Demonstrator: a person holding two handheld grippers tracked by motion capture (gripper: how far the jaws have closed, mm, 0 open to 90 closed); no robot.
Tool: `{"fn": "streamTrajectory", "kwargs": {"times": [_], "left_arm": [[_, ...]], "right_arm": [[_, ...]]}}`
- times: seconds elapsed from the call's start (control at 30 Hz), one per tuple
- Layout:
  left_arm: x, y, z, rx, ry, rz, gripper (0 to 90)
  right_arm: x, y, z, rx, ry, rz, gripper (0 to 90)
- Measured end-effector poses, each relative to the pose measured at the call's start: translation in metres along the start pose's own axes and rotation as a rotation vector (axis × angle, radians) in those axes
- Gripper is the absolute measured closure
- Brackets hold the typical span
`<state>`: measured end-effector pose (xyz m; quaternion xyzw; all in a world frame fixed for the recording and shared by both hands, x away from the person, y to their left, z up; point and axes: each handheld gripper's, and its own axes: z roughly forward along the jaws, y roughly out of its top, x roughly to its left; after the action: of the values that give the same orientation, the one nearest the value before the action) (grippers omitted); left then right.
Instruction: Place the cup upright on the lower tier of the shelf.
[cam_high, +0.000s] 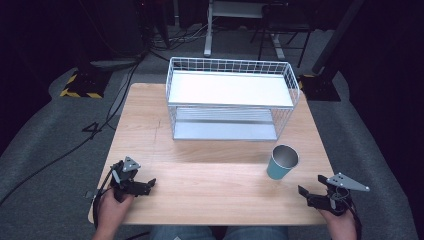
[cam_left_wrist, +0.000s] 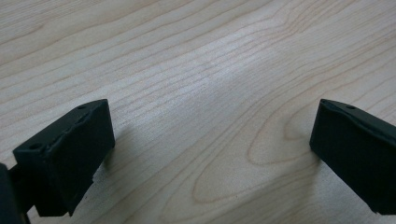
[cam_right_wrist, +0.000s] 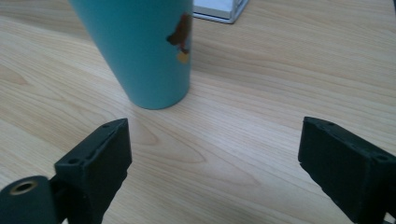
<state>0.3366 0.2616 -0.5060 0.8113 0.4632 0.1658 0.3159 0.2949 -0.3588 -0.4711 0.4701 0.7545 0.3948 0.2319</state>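
Observation:
A teal cup (cam_high: 282, 162) with a silver inside stands upright on the wooden table (cam_high: 210, 180), right of centre; up close the cup (cam_right_wrist: 144, 51) carries a small brown sticker. My right gripper (cam_high: 306, 194) hovers near the table's front right corner, a little short of the cup, with its jaws apart and only bare wood between them (cam_right_wrist: 212, 158). My left gripper (cam_high: 148, 184) lies low at the front left, also open, over bare tabletop (cam_left_wrist: 210, 140).
A white wire rack (cam_high: 231, 97) with two shelves stands at the back of the table. Behind it on the floor are a desk frame and cables. A yellow-black striped base (cam_high: 80, 85) sits off the table's back left.

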Motion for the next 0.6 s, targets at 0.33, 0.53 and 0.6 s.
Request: {"fn": "streamTrajectory", "kwargs": {"times": [0.33, 0.53, 0.6], "left_arm": [[-0.001, -0.001, 0.000, -0.001, 0.002, -0.009, 0.3], [-0.002, -0.002, -0.001, -0.001, 0.001, -0.005, 0.3], [-0.002, -0.002, -0.001, -0.003, -0.001, -0.004, 0.3]], "right_arm": [[0.016, 0.012, 0.009, -0.012, 0.042, -0.014, 0.0], [0.021, 0.017, 0.016, -0.021, 0.065, -0.032, 0.0], [0.022, 0.019, 0.020, -0.024, 0.071, -0.033, 0.0]]}}
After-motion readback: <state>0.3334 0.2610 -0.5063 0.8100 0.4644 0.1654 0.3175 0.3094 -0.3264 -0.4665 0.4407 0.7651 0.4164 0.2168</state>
